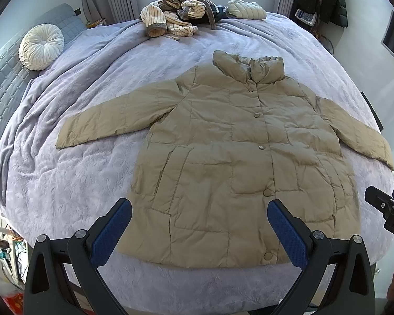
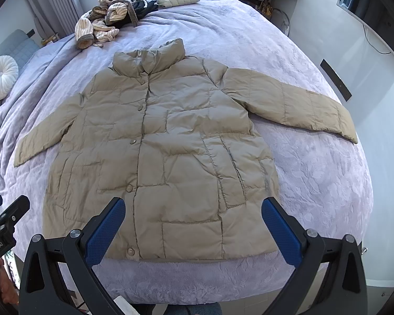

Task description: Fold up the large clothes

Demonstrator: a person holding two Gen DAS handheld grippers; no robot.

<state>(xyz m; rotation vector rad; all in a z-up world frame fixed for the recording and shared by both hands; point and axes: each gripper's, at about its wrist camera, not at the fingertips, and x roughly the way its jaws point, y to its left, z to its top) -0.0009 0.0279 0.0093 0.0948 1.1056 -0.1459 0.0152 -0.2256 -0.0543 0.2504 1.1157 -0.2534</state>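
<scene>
A beige quilted jacket (image 1: 231,157) is spread flat, front up and buttoned, on a lavender bedspread (image 1: 78,183), with both sleeves stretched out sideways and the collar pointing far. The left gripper (image 1: 199,218) is held above the jacket's near hem, its blue-padded fingers (image 1: 113,225) set wide apart. Part of the right gripper (image 1: 388,207) is seen at the right edge. A pile of striped clothes (image 1: 173,13) and a folded pale jacket (image 1: 245,8) are seen at the far end, and a round white cushion (image 1: 40,46) at far left.
</scene>
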